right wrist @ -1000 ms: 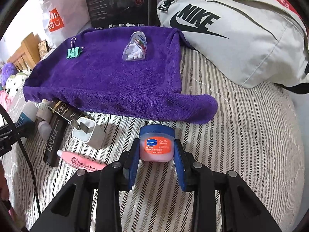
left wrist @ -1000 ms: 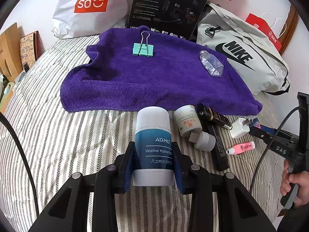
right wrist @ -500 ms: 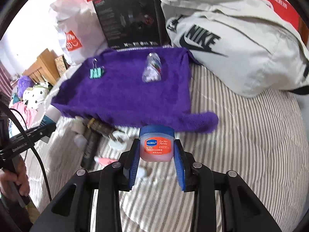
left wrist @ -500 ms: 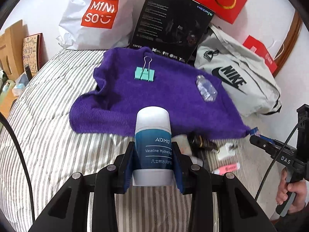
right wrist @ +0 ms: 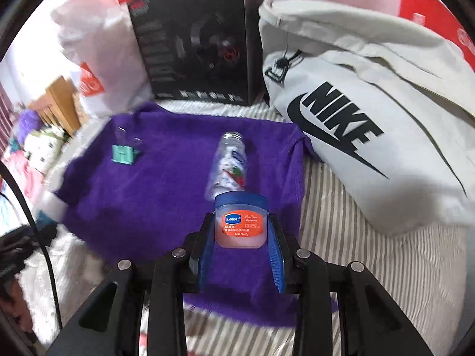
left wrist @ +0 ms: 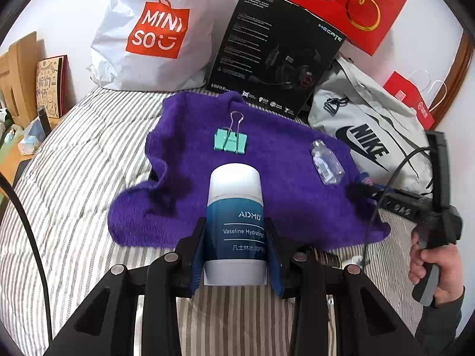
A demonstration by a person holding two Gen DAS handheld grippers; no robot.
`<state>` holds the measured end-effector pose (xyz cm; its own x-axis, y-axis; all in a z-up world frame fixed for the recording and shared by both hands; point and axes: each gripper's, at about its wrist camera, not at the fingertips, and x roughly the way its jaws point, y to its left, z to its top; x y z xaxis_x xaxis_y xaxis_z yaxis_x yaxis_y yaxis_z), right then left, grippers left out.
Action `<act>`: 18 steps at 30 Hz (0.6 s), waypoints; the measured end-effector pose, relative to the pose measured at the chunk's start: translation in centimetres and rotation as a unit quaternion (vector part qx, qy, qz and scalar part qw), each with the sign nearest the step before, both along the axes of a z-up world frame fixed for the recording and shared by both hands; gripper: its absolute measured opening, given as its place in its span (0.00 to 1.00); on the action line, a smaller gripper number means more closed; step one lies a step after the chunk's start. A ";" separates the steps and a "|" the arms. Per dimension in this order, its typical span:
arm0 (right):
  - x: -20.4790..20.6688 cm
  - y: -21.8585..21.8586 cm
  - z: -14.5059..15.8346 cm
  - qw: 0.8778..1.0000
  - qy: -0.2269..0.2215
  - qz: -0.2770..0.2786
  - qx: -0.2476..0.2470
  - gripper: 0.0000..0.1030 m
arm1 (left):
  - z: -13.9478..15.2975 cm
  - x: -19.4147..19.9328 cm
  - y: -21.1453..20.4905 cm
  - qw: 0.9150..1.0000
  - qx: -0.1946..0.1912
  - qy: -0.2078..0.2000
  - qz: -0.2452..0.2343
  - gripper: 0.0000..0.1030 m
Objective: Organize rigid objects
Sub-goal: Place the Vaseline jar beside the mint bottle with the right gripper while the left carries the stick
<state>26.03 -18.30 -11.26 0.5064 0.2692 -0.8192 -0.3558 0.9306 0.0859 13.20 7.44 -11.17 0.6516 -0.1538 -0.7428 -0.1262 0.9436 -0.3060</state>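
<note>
My left gripper [left wrist: 236,231] is shut on a white and blue Vaseline lotion bottle [left wrist: 235,207], held above the near edge of the purple towel [left wrist: 276,178]. My right gripper [right wrist: 240,225] is shut on a small lip balm jar [right wrist: 240,222] with a blue lid, held over the towel [right wrist: 166,195]. On the towel lie a teal binder clip [left wrist: 230,144] and a clear plastic mint bottle [left wrist: 326,166]; both also show in the right wrist view, the clip [right wrist: 124,154] and the bottle [right wrist: 228,166]. The right gripper also shows in the left wrist view [left wrist: 368,185], over the towel's right edge.
The towel lies on a striped bed [left wrist: 77,195]. Behind it stand a white Miniso bag [left wrist: 148,35], a black headset box [left wrist: 276,56] and a grey Nike bag [left wrist: 365,130]. A few dark items [left wrist: 329,259] peek from under the left gripper's right arm.
Both grippers rose and moved forward over the towel with their objects held. The cluster of small items on the bed slid under and behind the grippers, mostly out of view.
</note>
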 end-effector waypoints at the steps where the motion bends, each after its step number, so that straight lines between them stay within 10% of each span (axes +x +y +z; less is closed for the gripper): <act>1: 0.6 0.3 -0.5 1.000 0.004 0.001 -0.009 0.33 | 0.0 0.3 0.1 1.000 0.000 0.000 0.000 0.33; 18: 2.4 2.6 -4.7 0.998 0.033 0.020 -0.050 0.33 | -1.3 4.7 1.3 1.000 -0.011 0.005 0.010 0.33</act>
